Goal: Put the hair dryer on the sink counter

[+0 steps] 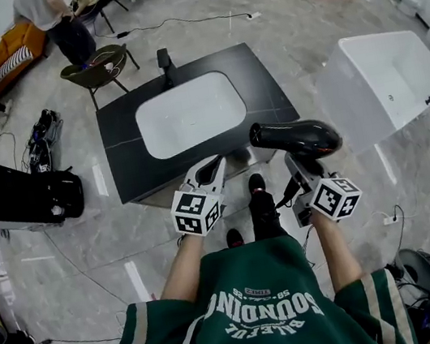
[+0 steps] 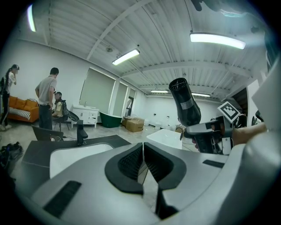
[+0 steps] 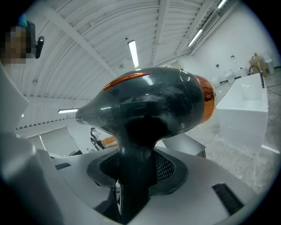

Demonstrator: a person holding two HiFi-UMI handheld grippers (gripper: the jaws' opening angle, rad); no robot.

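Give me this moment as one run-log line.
right tool: shut on hair dryer handle | left tool: shut, empty | placement: dryer in air, not yet on sink counter

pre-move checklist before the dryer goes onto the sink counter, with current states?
1. Grip: hair dryer clamped by its handle in the right hand-held gripper: ok.
2. The left hand-held gripper is empty, jaws together: ok.
3. Bare sink counter to the right of the basin: ok.
4. Dryer resting on the counter: not ok, it is held in the air.
5. The faucet is at the far edge, away from that bare strip: ok.
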